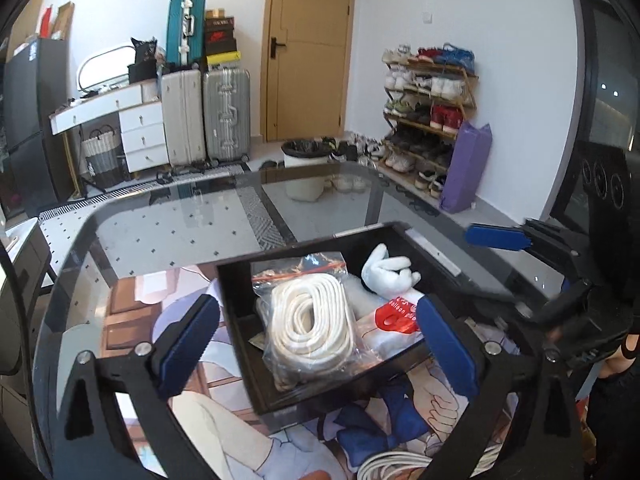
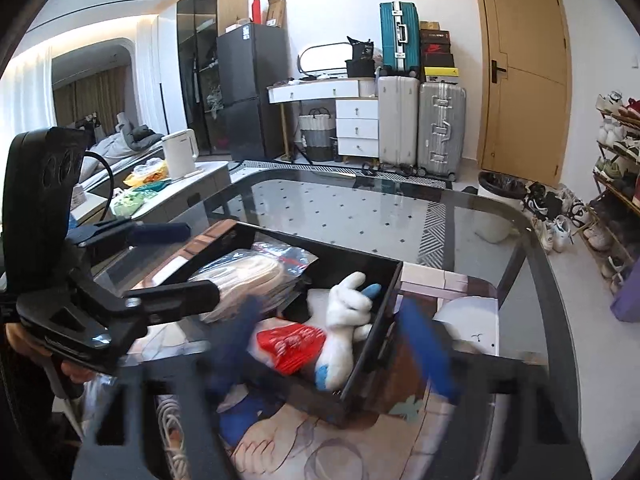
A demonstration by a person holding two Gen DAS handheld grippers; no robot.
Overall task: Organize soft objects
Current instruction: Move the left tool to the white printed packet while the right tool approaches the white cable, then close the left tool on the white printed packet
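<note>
We hold the left tool (image 1: 316,344) released, its blue pads spread wide on either side of the bagged white rope (image 1: 310,322), which lies in the left part of the black tray (image 1: 236,320) on the glass desk (image 1: 180,232). To its right in the same tray lie a red-and-white packet (image 1: 394,318) and a white plush toy (image 2: 344,320). We hold the right tool (image 2: 332,356) released too, grasping nothing, above the tray's near edge.

Both your grippers stand wide, gripping nothing.
Your left gripper (image 1: 316,344) and right gripper (image 2: 336,344) tilt downward side by side, the right one's blue pads (image 2: 430,354) motion-blurred.
</note>
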